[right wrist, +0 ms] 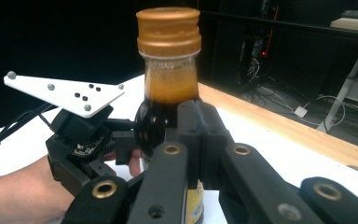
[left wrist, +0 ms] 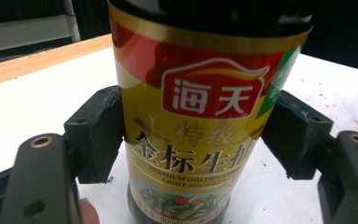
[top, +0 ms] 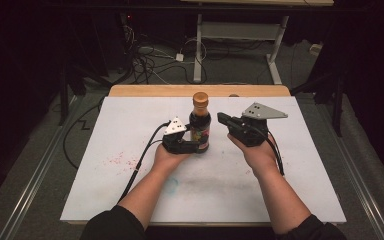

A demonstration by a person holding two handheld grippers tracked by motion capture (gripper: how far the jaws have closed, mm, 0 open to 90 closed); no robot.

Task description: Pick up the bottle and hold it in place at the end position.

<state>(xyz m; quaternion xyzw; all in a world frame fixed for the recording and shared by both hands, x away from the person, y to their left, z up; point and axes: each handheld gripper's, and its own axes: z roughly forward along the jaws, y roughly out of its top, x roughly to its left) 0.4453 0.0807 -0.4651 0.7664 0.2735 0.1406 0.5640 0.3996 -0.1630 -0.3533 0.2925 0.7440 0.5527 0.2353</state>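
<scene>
A dark glass soy sauce bottle with a gold cap (top: 200, 122) is standing mid-table on the white board (top: 130, 190), the left gripper (top: 192, 146) clamping its label (left wrist: 191, 121). The right gripper (top: 223, 119), jaws pressed together, is hovering just beside it, board edges well apart.

Bottle (top: 200, 127): dark brown-black contents, frothy orange-tan band in the neck; cap (right wrist: 168, 31) matte orange-gold, ribbed
Label (left wrist: 196, 121): gold ground, red upper field, red badge with white characters, dark characters below, green patch at one edge, green-and-red vegetable picture at foot
Left claw (top: 196, 145): black, white three-cornered plate with black dots and grey studs
Right claw (top: 222, 118): black, brass-coloured rivets, grey plate
Bench (top: 290, 165): white top, faint red speckles and a bluish smudge, pale wood far edge
Sleeves: black
</scene>
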